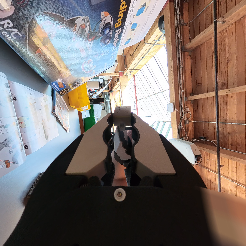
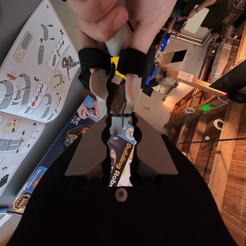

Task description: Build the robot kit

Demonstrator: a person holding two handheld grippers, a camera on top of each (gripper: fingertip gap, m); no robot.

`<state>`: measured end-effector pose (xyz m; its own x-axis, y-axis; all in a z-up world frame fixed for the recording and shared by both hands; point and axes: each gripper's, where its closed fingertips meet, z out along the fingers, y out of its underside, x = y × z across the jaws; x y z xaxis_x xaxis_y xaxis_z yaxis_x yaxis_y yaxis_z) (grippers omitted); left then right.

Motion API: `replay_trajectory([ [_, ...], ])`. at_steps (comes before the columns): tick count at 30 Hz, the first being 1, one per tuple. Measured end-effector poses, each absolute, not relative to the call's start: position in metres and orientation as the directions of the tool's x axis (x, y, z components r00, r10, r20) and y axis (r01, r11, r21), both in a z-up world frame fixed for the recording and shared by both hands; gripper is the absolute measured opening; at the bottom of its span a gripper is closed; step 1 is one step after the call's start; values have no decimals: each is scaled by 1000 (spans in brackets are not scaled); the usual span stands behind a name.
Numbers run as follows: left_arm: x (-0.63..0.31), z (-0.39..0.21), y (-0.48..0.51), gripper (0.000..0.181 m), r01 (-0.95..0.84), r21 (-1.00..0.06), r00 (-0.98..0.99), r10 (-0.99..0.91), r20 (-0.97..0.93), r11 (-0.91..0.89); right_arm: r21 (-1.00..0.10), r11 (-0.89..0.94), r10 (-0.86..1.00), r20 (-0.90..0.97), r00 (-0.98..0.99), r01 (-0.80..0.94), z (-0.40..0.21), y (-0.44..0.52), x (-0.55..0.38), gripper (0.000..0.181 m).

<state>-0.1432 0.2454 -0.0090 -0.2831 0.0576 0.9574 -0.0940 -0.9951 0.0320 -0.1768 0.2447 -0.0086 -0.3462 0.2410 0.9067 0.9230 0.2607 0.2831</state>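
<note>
On our far left the instruction booklet [image 1: 20,119] lies open on the grey counter [image 1: 40,157], and just past it the toy kit box [image 1: 69,43] rests with a yellow bin [image 1: 79,98] beyond its corner. Moving to the middle, our left tool [image 1: 121,117] is clamped on a small grey plastic piece [image 1: 121,115], which sits right at the fingertips and juts a little past them, lifted clear of the counter against a wooden ceiling and bright window. In the right wrist view the same booklet [image 2: 26,74] spreads at the left and the kit box [image 2: 55,157] lies under and beside our right tool [image 2: 120,117]. That tool is closed on a grey piece [image 2: 116,126] with a thin black pin [image 2: 123,115] running across between the tips. Directly ahead, the left tool [image 2: 115,106] meets it tip to tip, its pale fingers [image 2: 98,87] strapped with black bands below a bare hand [image 2: 106,18], so both tools appear to grip the same small assembly from opposite ends; we cannot tell whether it is one part or two joined. Farther right stand wooden beams and a green lit sign [image 2: 205,107].
</note>
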Motion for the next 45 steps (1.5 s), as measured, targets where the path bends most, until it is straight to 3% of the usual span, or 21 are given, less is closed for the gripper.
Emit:
replay_trajectory([
  [7,-142,-13,244,23,-93,39,-268,63,961,-995,314,282,211,902,-377,907,-14,243,-178,28],
  [24,-141,-12,244,23,-100,52,-280,78,957,-994,185,266,236,939,-250,946,-13,245,-173,23],
  [33,-149,4,252,23,-99,84,-363,115,925,-992,29,227,170,983,-69,973,13,242,-181,35],
  [35,-150,9,253,23,-105,81,-384,116,916,-991,-93,206,180,982,55,974,23,238,-179,33],
  [36,-151,13,254,23,-104,71,-398,107,911,-992,-213,190,208,963,173,958,28,236,-178,29],
  [38,-153,21,254,23,-90,8,-415,44,909,-996,-567,141,322,801,504,811,38,231,-178,27],
  [40,-154,30,250,23,-73,-118,-411,-78,908,-990,-876,46,471,443,763,480,51,226,-181,39],
  [41,-155,35,248,23,-63,-192,-406,-151,901,-979,-961,-22,528,225,819,277,59,224,-181,47],
  [43,-157,48,244,24,-41,-339,-409,-294,864,-940,-982,-169,671,-178,720,-86,75,212,-185,47],
  [45,-165,70,237,23,-13,-467,-469,-407,784,-884,-896,-307,700,-440,563,-320,85,205,-176,48],
])
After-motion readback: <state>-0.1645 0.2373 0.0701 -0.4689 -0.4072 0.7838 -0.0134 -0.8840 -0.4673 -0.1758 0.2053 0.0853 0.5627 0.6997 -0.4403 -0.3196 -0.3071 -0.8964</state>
